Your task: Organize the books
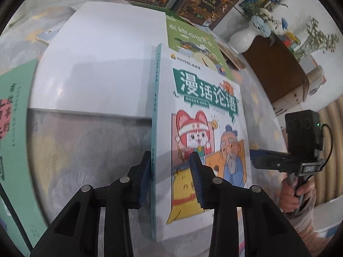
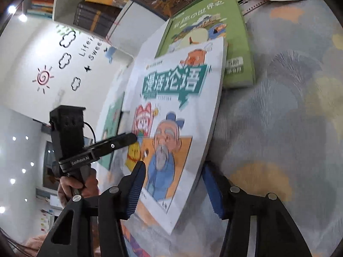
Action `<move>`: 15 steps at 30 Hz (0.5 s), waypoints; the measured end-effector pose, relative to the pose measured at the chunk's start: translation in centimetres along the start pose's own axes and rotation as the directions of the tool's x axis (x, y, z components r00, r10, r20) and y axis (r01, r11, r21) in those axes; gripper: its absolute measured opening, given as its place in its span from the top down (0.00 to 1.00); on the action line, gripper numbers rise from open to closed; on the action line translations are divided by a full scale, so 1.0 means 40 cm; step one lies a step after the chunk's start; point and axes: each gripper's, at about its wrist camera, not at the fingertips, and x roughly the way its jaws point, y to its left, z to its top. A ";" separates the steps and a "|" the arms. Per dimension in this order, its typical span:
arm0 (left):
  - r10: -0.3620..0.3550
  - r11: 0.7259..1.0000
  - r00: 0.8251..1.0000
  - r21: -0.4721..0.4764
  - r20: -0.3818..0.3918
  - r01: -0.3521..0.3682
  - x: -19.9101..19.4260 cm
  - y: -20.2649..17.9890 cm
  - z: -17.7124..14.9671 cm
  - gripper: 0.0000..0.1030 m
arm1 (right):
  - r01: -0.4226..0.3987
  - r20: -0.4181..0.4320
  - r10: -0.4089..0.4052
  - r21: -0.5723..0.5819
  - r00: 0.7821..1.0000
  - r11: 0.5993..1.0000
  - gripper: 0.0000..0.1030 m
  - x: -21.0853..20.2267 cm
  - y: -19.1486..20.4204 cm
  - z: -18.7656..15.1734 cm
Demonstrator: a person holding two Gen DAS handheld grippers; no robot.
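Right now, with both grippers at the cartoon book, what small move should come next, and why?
Probably close the right gripper on the cartoon book: its pads straddle the free edge with a gap, while the left gripper already pinches the spine side.

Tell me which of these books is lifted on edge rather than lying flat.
The white cartoon-cover book with the teal title banner; the left gripper clamps its spine, while the green book and dark ornate books lie flat.

Black left tool, ribbed blue pads, silver screws, black right tool, black cable
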 end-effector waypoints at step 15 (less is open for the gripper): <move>0.001 1.000 0.992 0.009 0.126 -0.002 -0.005 0.007 -0.011 0.65 | 0.054 0.144 -0.039 -0.099 0.989 0.994 0.79 -0.007 -0.007 0.001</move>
